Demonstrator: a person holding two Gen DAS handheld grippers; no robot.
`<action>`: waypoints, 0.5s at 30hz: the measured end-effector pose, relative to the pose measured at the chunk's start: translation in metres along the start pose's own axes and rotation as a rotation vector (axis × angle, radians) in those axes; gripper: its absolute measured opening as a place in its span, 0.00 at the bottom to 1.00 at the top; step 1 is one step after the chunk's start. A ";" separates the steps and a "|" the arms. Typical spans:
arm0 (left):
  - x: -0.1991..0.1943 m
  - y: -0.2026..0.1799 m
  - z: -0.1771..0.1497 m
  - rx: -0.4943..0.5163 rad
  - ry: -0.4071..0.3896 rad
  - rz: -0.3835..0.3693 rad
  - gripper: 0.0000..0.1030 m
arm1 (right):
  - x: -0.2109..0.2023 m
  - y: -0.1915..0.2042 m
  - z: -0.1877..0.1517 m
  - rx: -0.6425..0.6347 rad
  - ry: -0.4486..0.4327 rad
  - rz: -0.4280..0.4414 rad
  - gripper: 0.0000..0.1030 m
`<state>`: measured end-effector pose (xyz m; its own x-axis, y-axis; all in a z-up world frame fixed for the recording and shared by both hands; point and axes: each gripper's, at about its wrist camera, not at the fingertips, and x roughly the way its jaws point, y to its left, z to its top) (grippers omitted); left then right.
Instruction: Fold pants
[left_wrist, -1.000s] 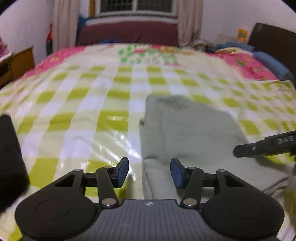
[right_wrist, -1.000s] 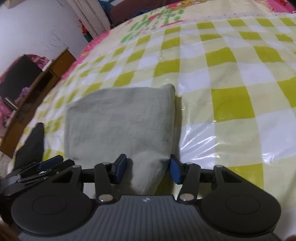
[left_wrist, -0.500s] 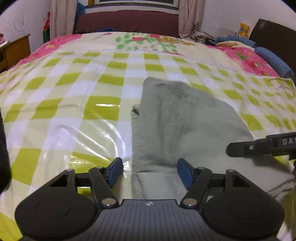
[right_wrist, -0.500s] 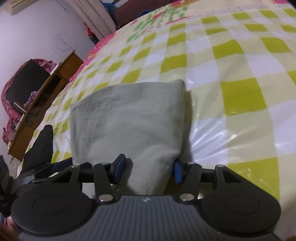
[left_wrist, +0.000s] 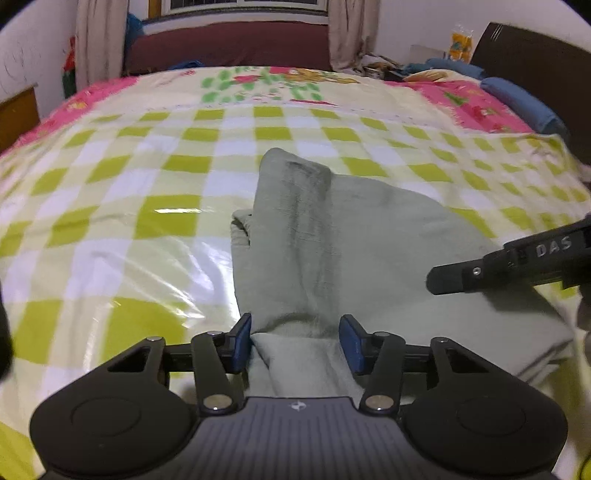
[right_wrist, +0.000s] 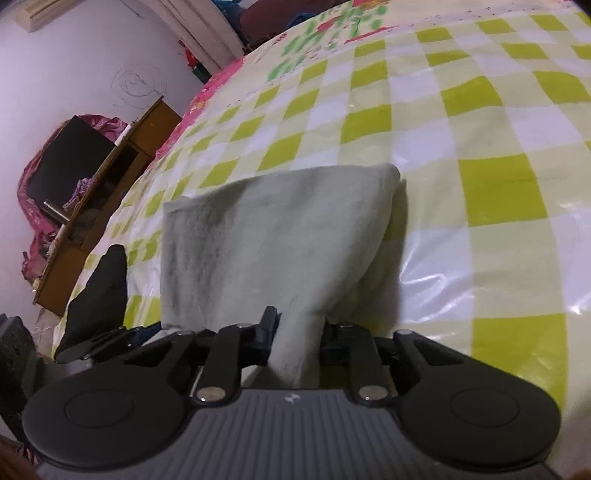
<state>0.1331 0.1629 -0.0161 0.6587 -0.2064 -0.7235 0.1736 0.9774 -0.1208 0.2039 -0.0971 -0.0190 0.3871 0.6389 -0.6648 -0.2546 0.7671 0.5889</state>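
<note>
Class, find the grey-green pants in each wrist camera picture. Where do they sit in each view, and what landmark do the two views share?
Left wrist view: the pants fill the centre and right, and a raised fold runs down between the left gripper fingers.
Right wrist view: the pants lie centre-left, and the right gripper pinches their near edge.
Shared landmark: the green-and-white checked bedcover beneath them.
</note>
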 end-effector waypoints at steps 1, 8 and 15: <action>0.000 -0.002 0.000 -0.008 0.002 -0.011 0.58 | -0.004 -0.002 -0.001 0.001 0.004 -0.008 0.18; 0.002 -0.039 -0.007 0.001 0.014 -0.107 0.58 | -0.041 -0.026 -0.003 -0.007 0.007 -0.077 0.18; 0.014 -0.094 -0.004 0.116 0.027 -0.079 0.58 | -0.063 -0.055 -0.012 0.018 -0.016 -0.208 0.19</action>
<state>0.1228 0.0687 -0.0177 0.6200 -0.2793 -0.7332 0.3086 0.9460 -0.0994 0.1829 -0.1791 -0.0149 0.4437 0.4653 -0.7659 -0.1520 0.8814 0.4474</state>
